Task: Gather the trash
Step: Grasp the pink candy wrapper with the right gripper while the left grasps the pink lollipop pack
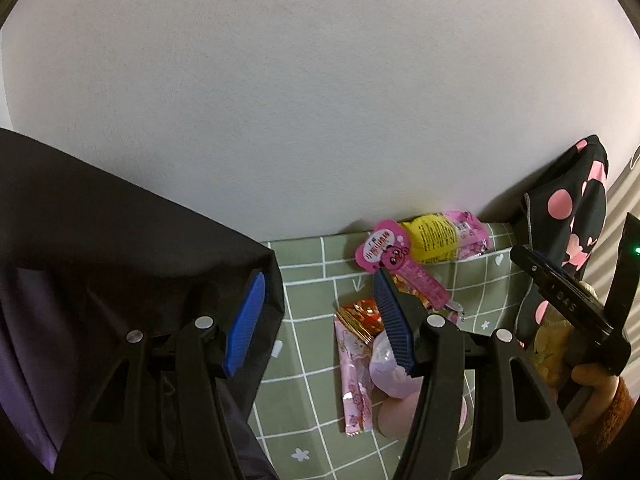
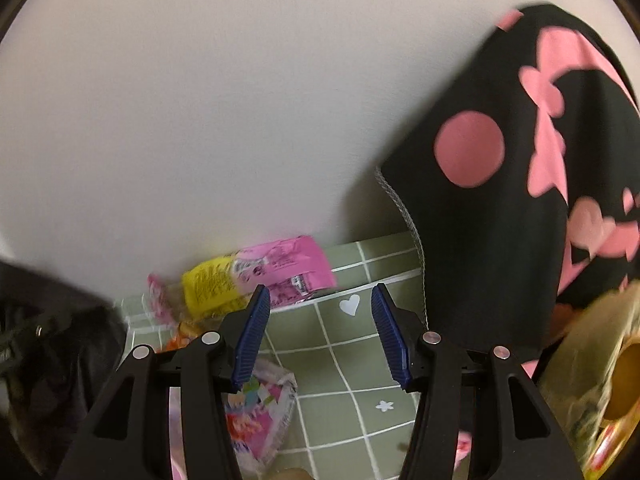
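Observation:
Snack wrappers lie on a green checked tablecloth [image 1: 308, 280]: a yellow and pink packet [image 1: 440, 236] against the wall, a pink bear-shaped wrapper [image 1: 380, 250], a red and gold wrapper [image 1: 360, 314] and a long pink wrapper [image 1: 356, 384]. My left gripper [image 1: 320, 316] is open above them, its left finger in front of a black bag [image 1: 120, 260]. My right gripper [image 2: 318, 336] is open and empty over the cloth [image 2: 352, 356]. The yellow and pink packet [image 2: 260, 276] lies just beyond its left finger, and a colourful wrapper [image 2: 260, 412] lies below it.
A black cloth with pink dots [image 2: 520, 184] hangs at the right, also in the left wrist view [image 1: 568, 220]. A crinkled yellowish packet [image 2: 592, 380] is at the far right. A white wall [image 1: 320, 100] closes the back. The right gripper's body [image 1: 568, 300] shows at the right.

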A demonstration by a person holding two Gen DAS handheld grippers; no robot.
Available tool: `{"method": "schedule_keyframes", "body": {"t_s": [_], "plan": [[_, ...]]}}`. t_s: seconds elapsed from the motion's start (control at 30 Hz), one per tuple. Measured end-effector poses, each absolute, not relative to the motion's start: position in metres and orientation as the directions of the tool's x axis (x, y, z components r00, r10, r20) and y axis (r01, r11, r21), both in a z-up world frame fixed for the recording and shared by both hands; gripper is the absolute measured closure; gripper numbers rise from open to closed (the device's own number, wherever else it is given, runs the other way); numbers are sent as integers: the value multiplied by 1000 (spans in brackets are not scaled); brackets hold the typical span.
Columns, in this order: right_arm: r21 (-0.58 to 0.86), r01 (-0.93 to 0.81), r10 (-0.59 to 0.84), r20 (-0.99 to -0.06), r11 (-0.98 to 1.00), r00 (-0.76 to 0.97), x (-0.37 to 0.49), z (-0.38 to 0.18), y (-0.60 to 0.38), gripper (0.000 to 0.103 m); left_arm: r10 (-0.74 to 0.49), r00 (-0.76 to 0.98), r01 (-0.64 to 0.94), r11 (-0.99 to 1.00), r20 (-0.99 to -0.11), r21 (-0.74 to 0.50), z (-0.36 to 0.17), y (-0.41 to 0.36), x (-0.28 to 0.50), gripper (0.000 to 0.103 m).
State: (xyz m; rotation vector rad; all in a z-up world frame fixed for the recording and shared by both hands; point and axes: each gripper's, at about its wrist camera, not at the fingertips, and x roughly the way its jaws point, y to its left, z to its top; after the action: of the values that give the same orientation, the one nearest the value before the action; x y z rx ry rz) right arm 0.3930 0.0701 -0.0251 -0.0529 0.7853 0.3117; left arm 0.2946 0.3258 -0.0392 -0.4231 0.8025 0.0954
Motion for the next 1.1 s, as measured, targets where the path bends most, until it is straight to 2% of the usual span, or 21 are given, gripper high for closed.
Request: {"method": "schedule_keyframes", "body": {"t_s": [0.17, 0.5, 0.57, 0.6, 0.63, 0.7, 0.8, 0.97, 1.1], "plan": [[239, -227, 330, -673, 944, 662, 397, -31, 73, 53, -61, 706, -256, 907, -706, -335, -43, 335, 295, 49], [256, -178, 312, -752, 950, 581, 431, -64, 111, 53, -49, 699, -284, 897, -714, -339, -53, 342, 294, 49], [245, -189, 310, -760, 951, 571, 438, -68, 113, 58, -48, 691, -288, 897, -721, -336, -57, 341, 295, 49], [241, -203, 315, -758, 949, 571, 439, -68, 113, 65, -49, 689, -288, 897, -723, -336, -58, 341, 296, 49], [241, -219, 324, -755, 946, 570, 439, -66, 112, 78, -53, 685, -288, 897, -726, -336, -59, 341, 297, 49], [260, -249, 358, -747, 933, 560, 438, -61, 108, 85, -65, 679, -281, 897, -732, -341, -61, 338, 300, 49], [238, -306, 380, -717, 922, 585, 426, -42, 99, 90, -92, 673, -265, 896, -734, -355, -63, 334, 305, 49], [162, -358, 370, -662, 920, 651, 401, -6, 74, 91, -129, 656, -249, 893, -743, -374, -71, 324, 311, 49], [114, -355, 337, -663, 928, 668, 386, 6, 49, 91, -158, 635, -274, 870, -757, -411, -81, 321, 320, 49]]}}
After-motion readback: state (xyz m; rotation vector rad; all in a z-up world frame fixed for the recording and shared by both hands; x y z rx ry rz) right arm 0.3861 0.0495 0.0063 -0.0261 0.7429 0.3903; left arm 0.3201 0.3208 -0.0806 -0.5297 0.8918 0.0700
